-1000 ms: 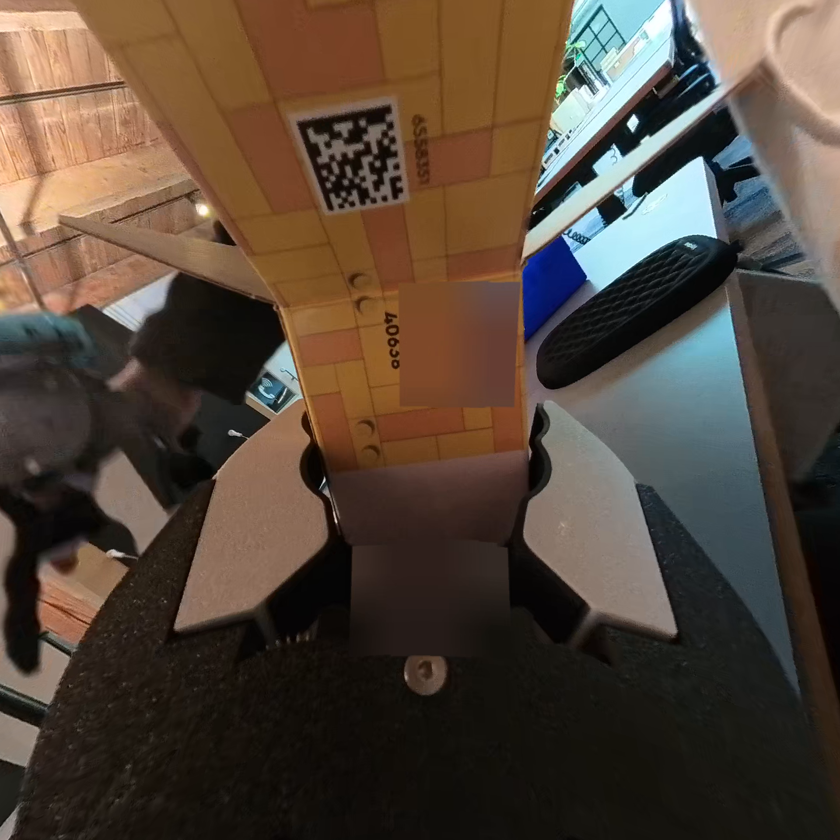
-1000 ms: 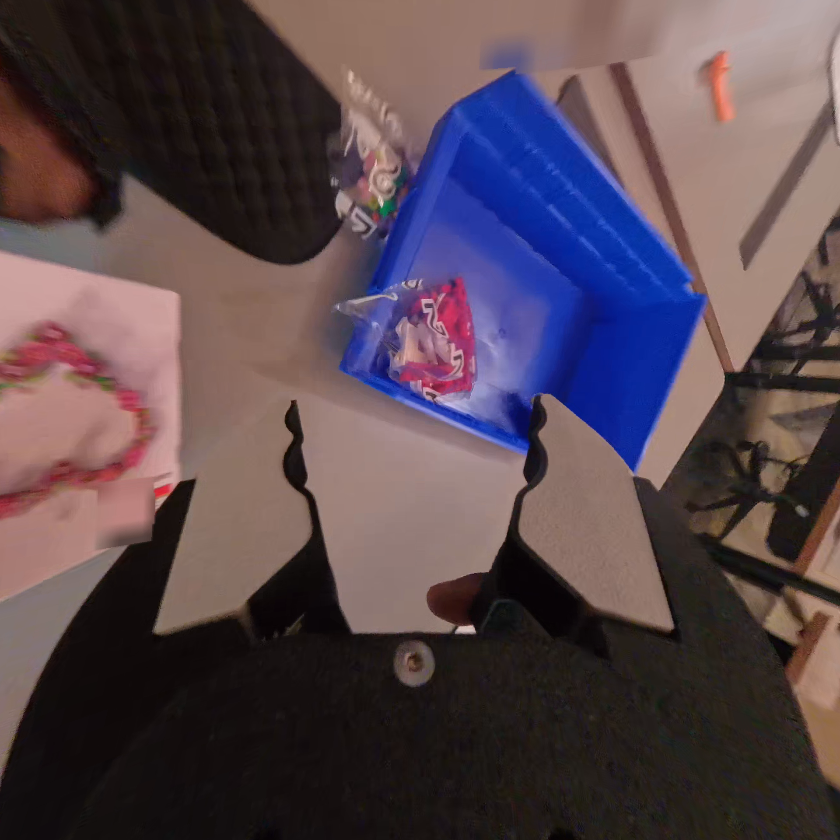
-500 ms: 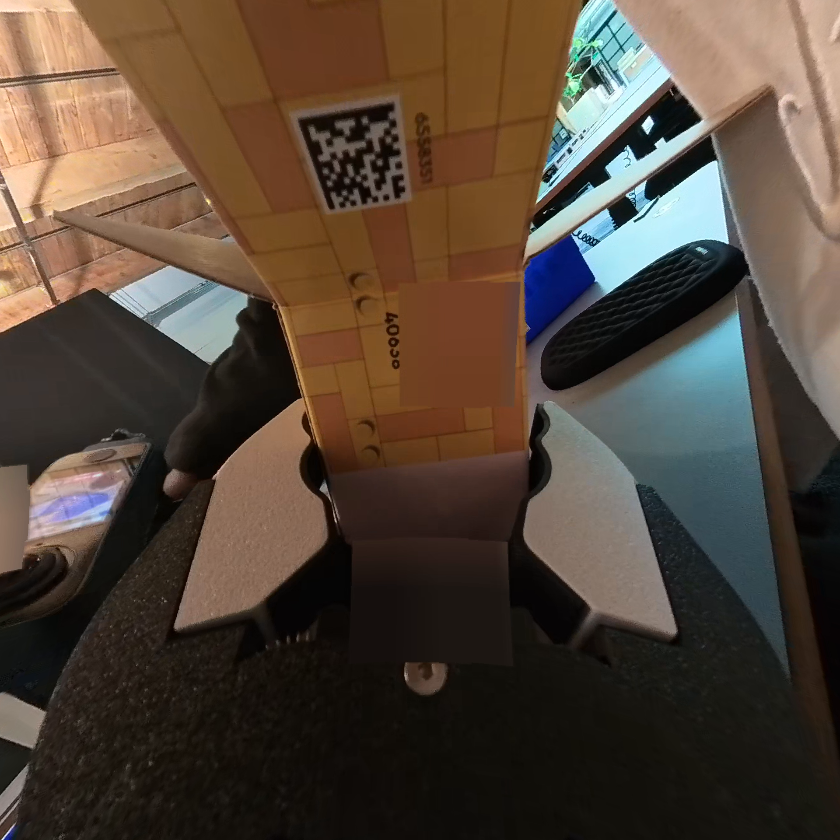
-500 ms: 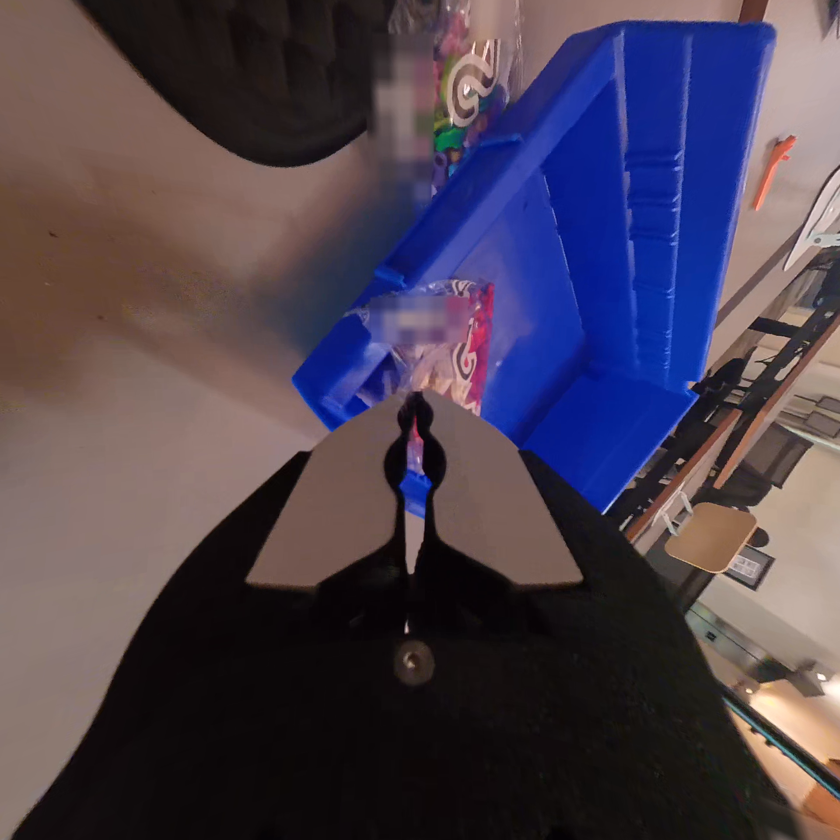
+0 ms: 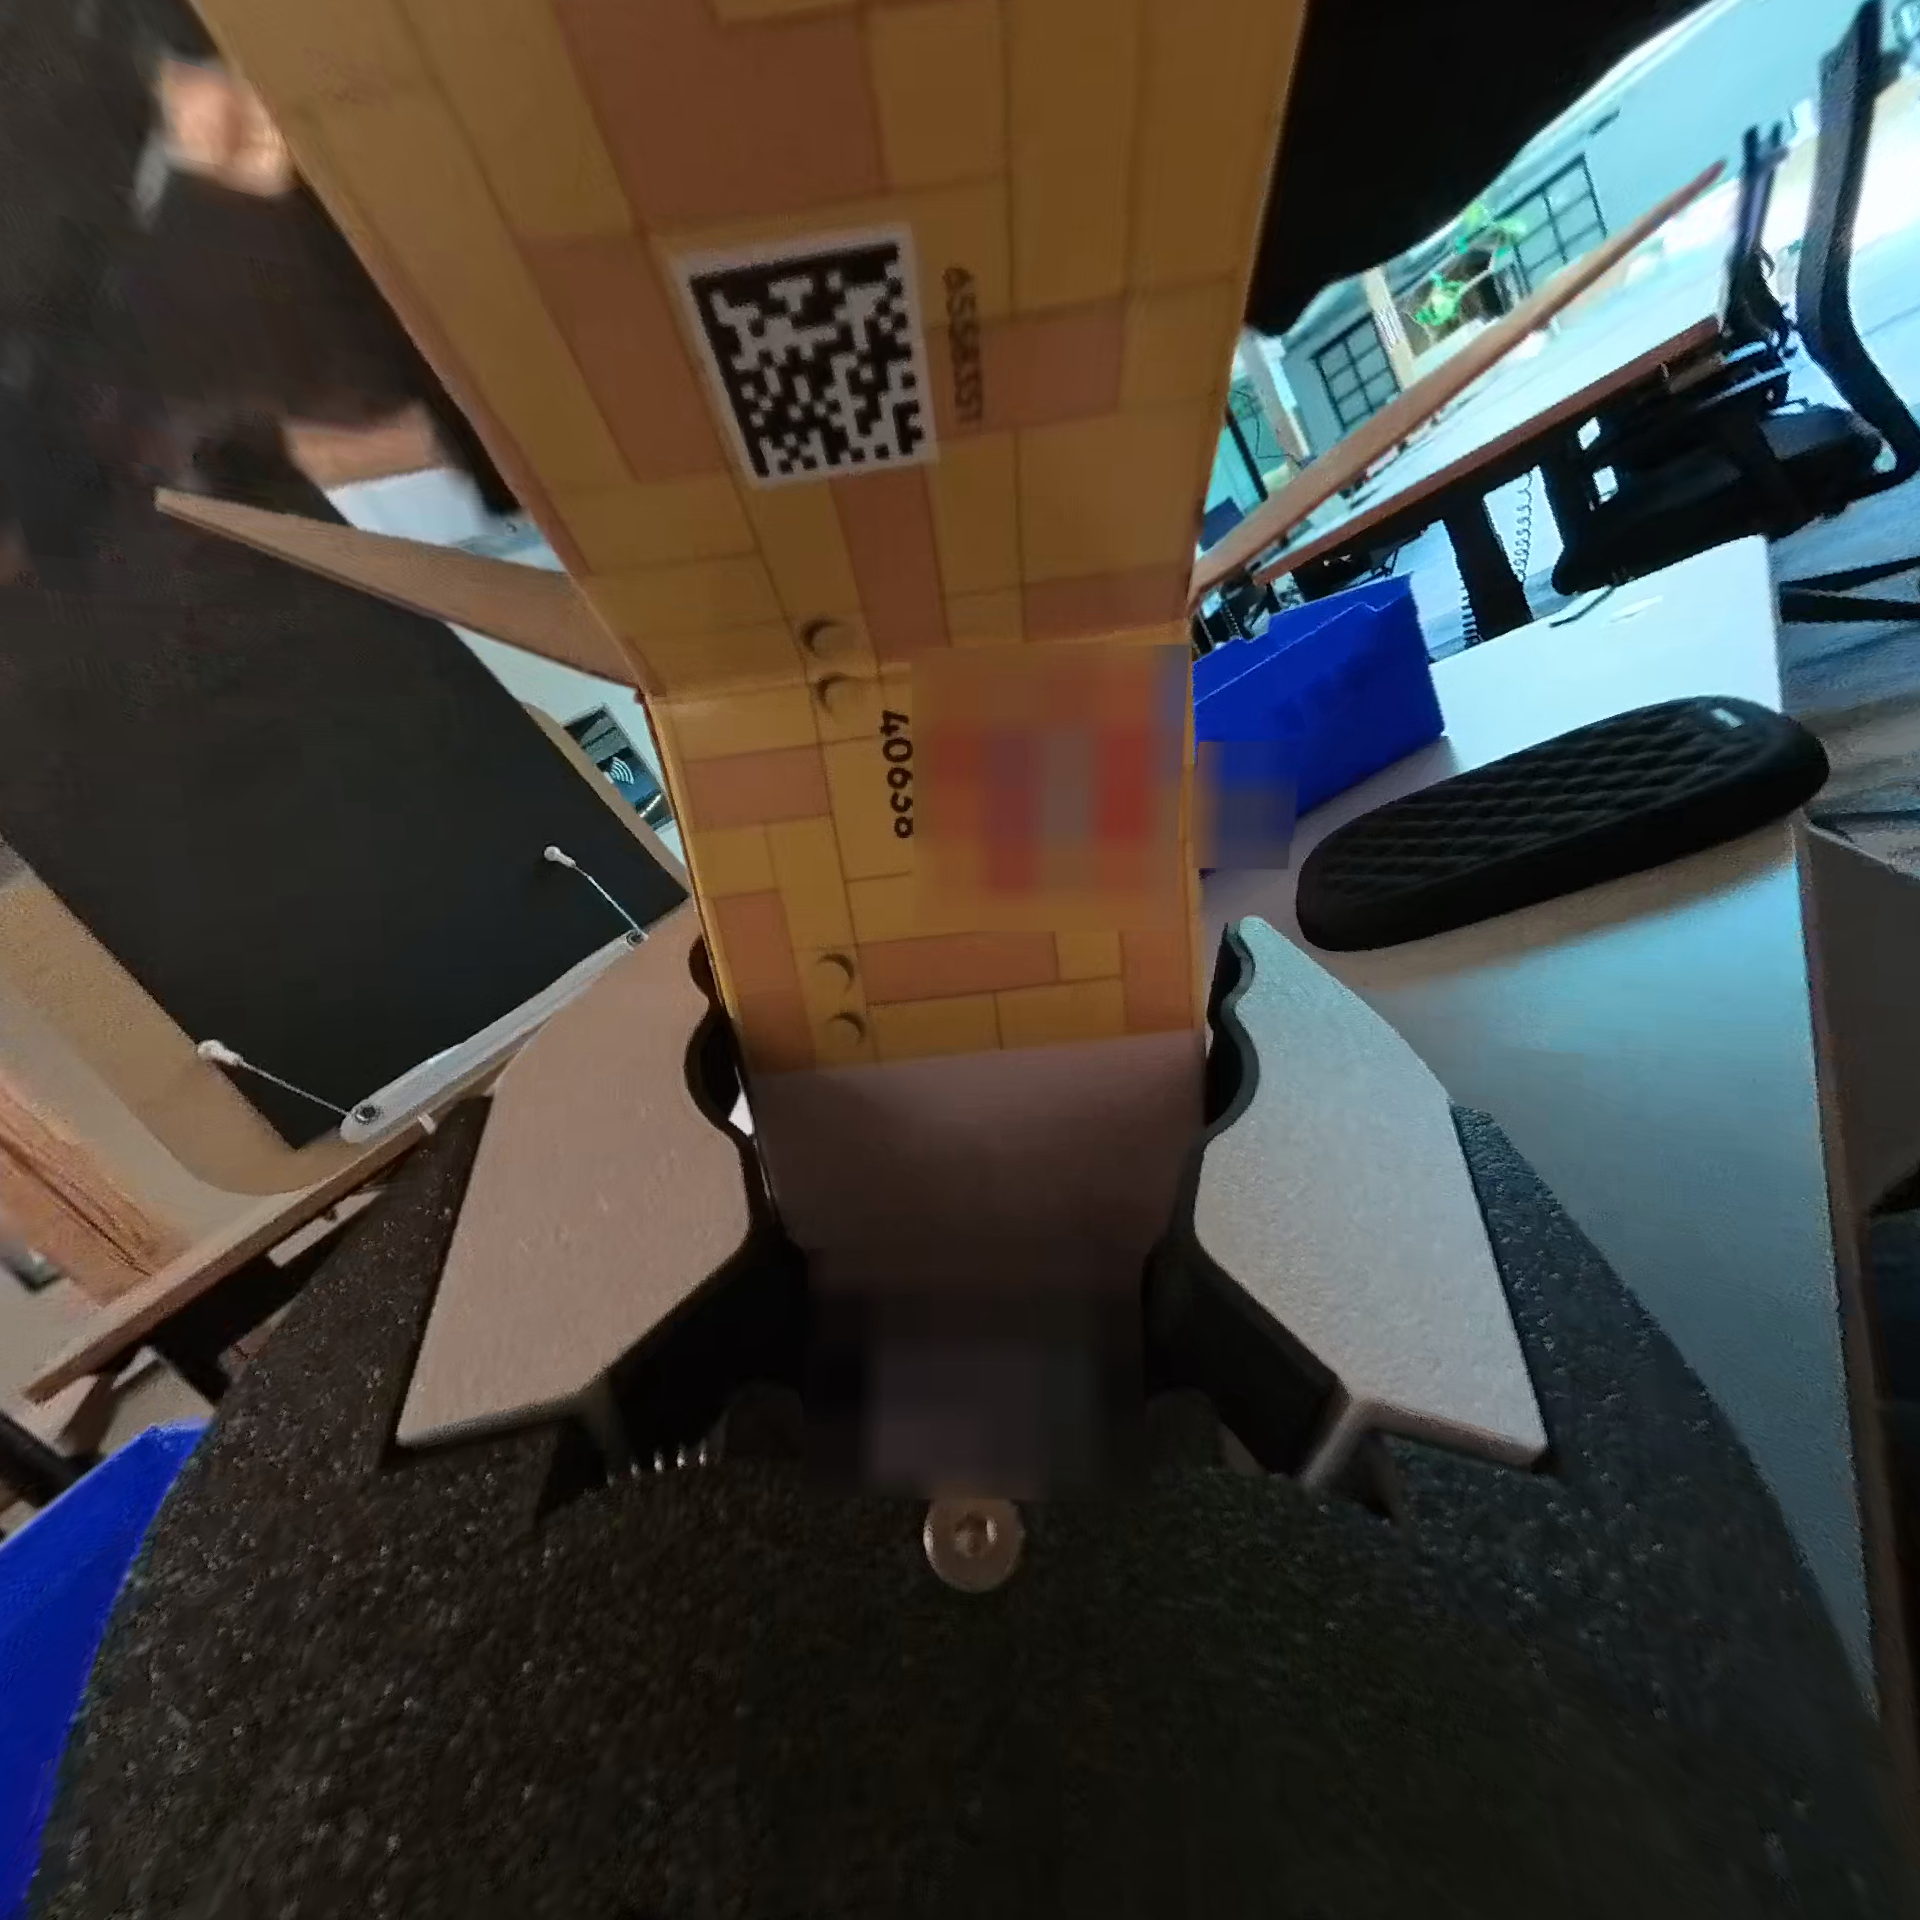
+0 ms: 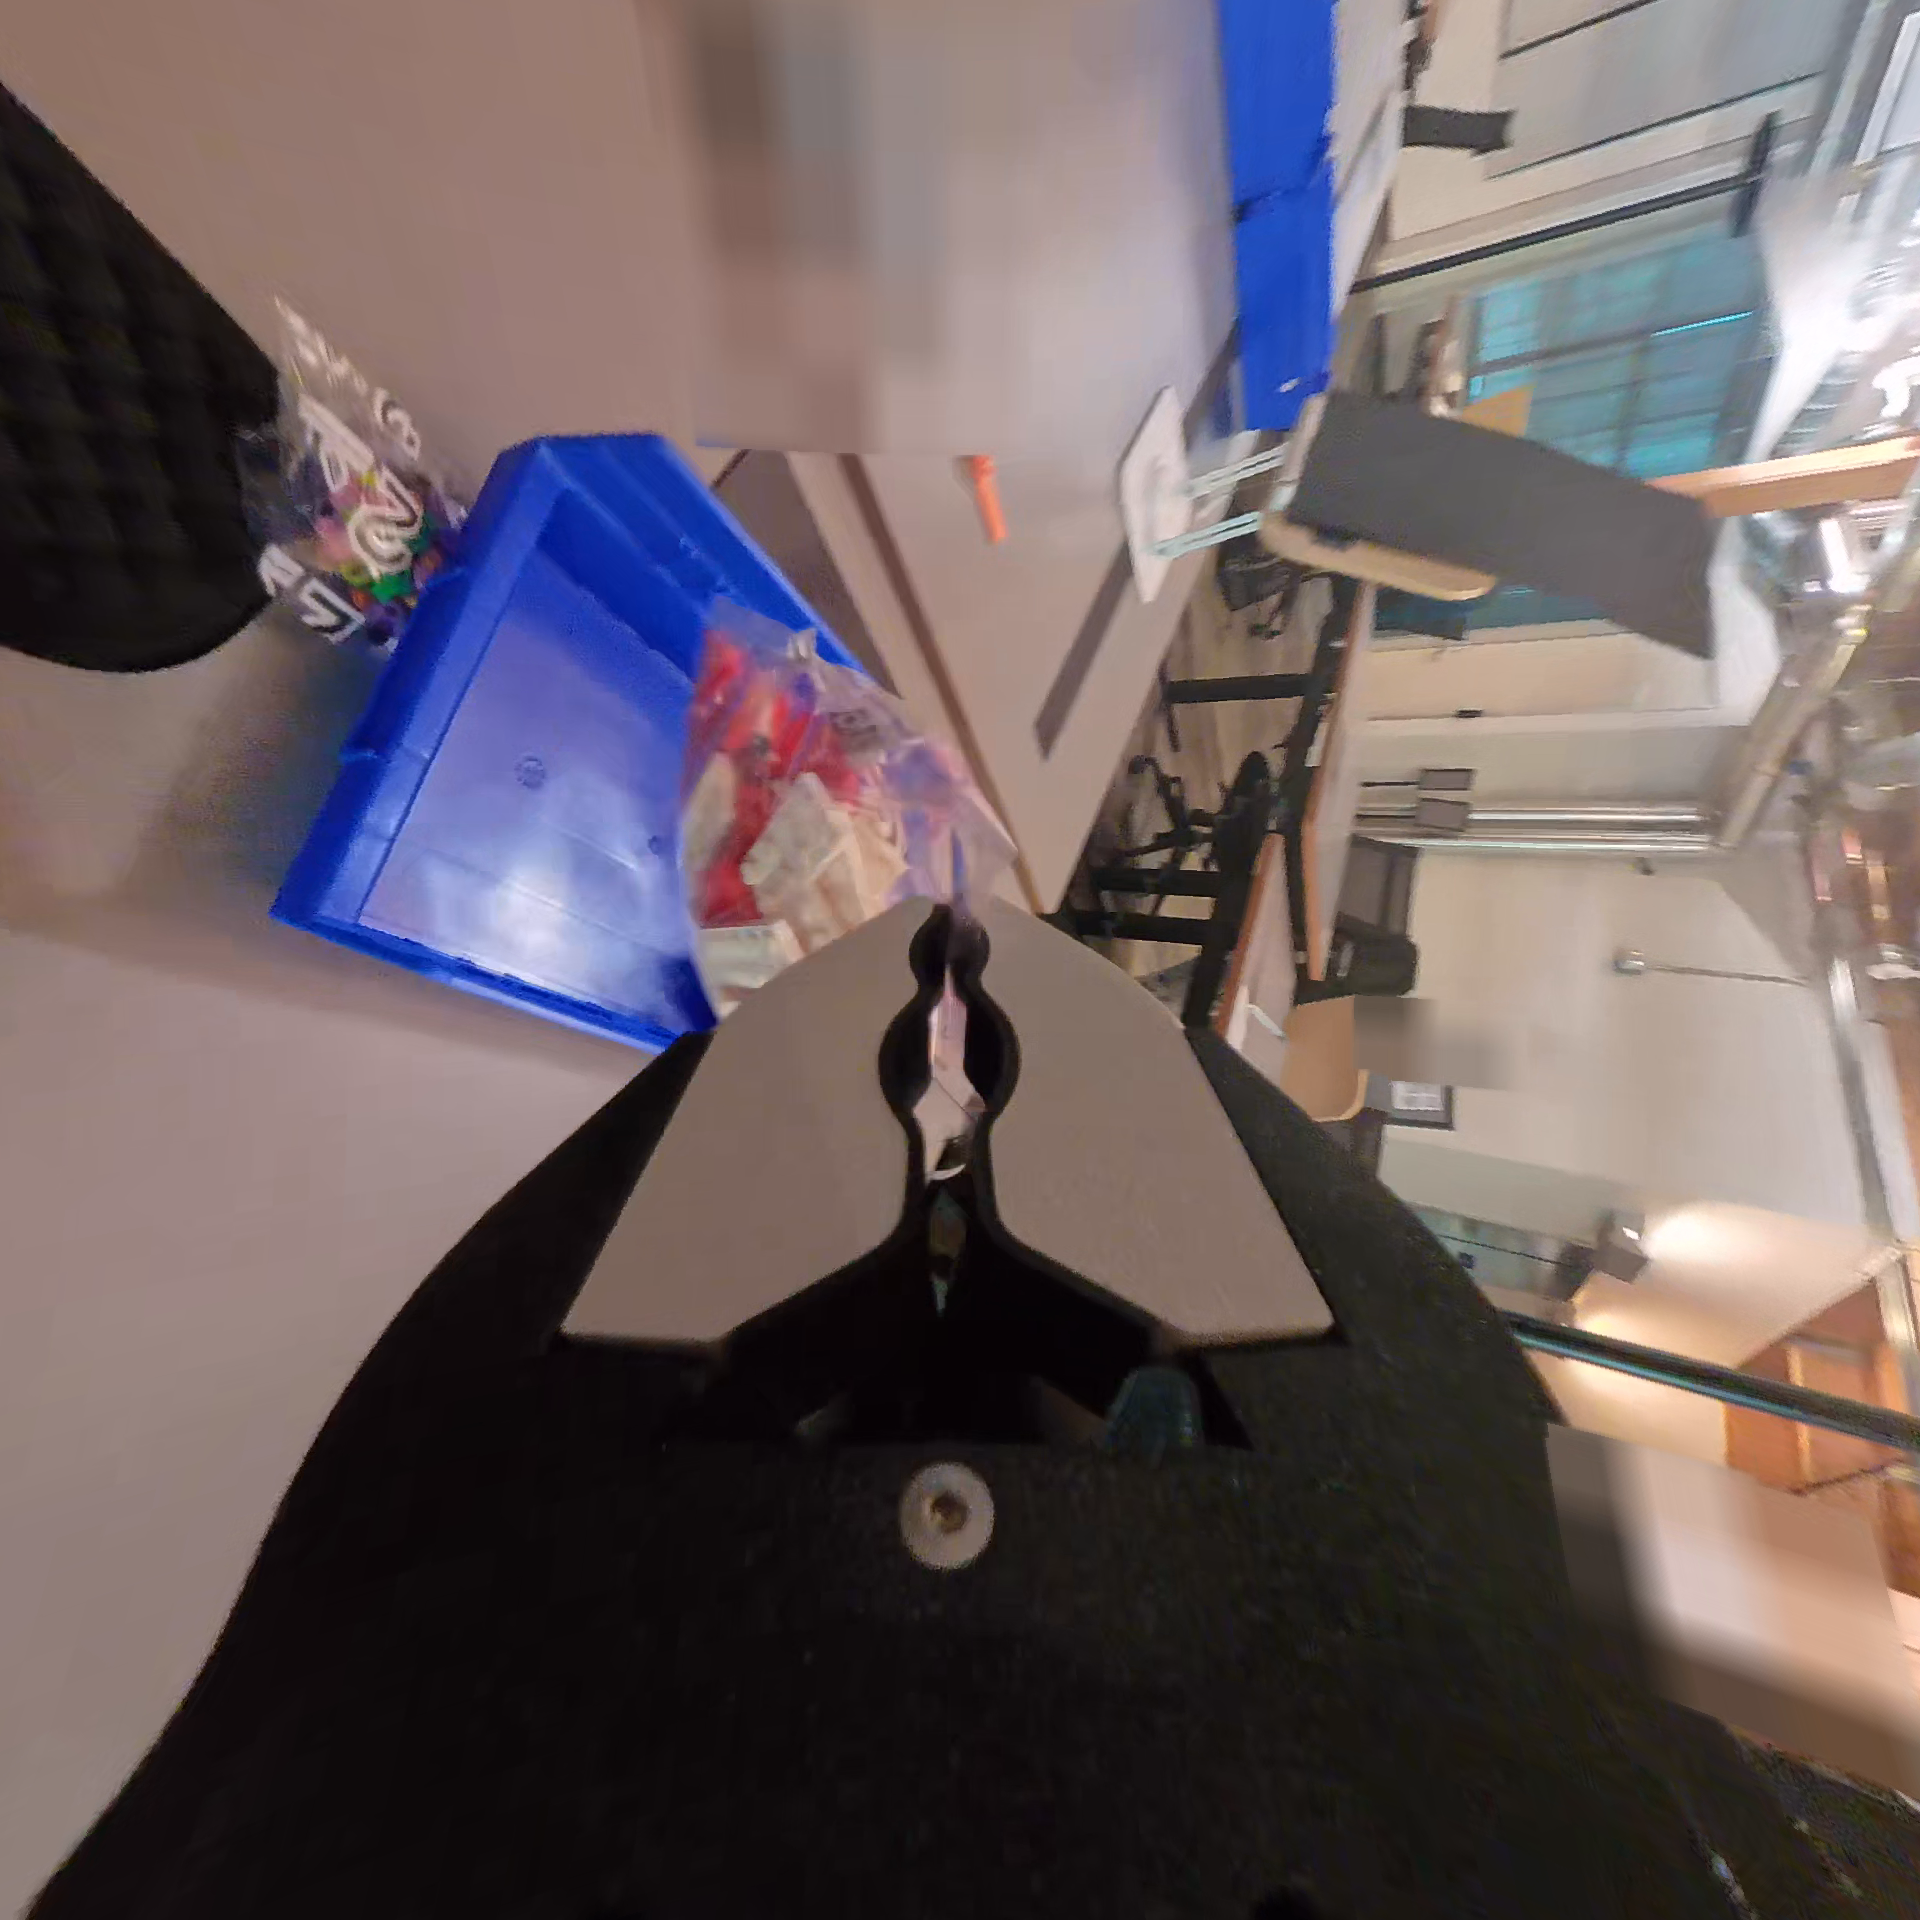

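My left gripper (image 5: 971, 997) is shut on the flap of a yellow cardboard box (image 5: 935, 436) printed with a brick pattern and a black-and-white code patch; the box stands up in front of the camera with its side flaps open. My right gripper (image 6: 951, 920) is shut on the edge of a clear plastic bag of red and white bricks (image 6: 800, 821) and holds it lifted over the blue bin (image 6: 499, 748). A second clear bag of mixed coloured bricks (image 6: 353, 520) lies on the table beside the bin's far corner.
A black quilted pad (image 5: 1558, 810) lies on the white table (image 5: 1538, 1039), and it also shows in the right wrist view (image 6: 94, 436). A blue bin (image 5: 1320, 696) stands behind the box. Desks and office chairs (image 5: 1860, 343) are farther off.
My right gripper closed on the bag of red and white bricks in the bin and lifted it up. My left gripper kept its hold on the box while the view behind it shifted.
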